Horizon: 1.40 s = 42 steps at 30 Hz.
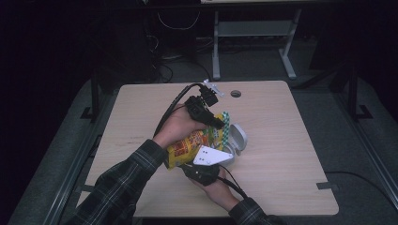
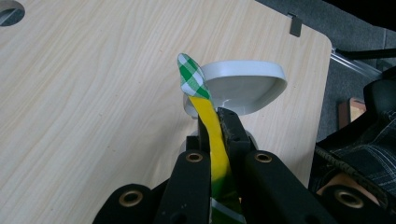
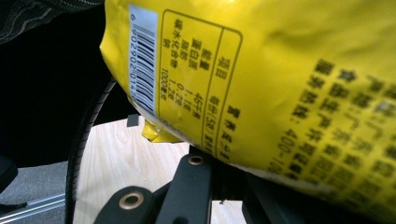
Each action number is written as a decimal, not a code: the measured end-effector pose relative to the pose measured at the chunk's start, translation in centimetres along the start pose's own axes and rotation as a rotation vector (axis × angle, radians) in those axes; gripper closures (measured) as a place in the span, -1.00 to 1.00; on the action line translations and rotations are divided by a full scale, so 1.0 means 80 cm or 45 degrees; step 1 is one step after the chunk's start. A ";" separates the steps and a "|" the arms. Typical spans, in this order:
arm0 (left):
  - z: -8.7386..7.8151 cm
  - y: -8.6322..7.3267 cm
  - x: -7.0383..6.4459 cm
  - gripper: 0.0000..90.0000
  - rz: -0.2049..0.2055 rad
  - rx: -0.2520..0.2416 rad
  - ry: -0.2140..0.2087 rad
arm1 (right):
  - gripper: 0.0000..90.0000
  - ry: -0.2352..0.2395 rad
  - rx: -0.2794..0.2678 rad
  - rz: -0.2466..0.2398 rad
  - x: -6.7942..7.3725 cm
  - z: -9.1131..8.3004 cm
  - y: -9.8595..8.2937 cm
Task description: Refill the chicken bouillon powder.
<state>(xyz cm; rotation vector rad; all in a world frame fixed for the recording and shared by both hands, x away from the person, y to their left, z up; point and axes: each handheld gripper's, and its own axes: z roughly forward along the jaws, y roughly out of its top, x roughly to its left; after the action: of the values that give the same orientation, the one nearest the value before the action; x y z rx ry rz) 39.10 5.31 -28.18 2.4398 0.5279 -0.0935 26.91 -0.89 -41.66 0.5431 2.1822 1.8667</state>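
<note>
- The yellow snack bag [image 1: 193,146] is held up off the desk [image 1: 281,140], between the two hands near the desk's middle.
- The left hand-held gripper [image 1: 217,123] comes down onto the bag's upper end; in the left gripper view its jaws are pressed narrowly together on the bag's flat sealed edge [image 2: 215,140], which stands on edge between them.
- That edge ends above the jaws in a green-and-white checked strip [image 2: 191,77], which curls over to one side.
- The right hand-held gripper [image 1: 206,171] sits at the bag's lower end, under its grey three-cornered plate. In the right gripper view the bag's printed back, with a barcode [image 3: 144,60] and a boxed table of text, hangs over the jaws, so I cannot tell whether they grip the bag or how wide they stand.
- The bag looks puffed and closed; what it holds cannot be seen.
- A grey bowl [image 1: 238,138] is just beside the bag; in the left gripper view it [image 2: 247,86] is tilted, right behind the checked strip. Whether anything is in it cannot be told.
- A round hole [image 1: 235,93] lies near the desk's far edge.
</note>
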 end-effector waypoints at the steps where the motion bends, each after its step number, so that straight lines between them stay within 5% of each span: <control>1: 0.000 0.000 0.000 1.00 0.000 0.001 0.000 | 1.00 0.000 -0.002 0.001 0.000 0.000 0.000; 42: 0.004 0.002 -0.002 1.00 -0.008 0.013 0.004 | 1.00 0.002 -0.006 0.014 0.001 0.000 0.001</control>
<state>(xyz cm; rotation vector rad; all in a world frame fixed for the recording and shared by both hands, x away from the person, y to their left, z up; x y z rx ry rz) 39.05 4.96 -28.34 2.4487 0.5374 -0.0947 26.82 -0.84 -41.56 0.5544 2.1795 1.8784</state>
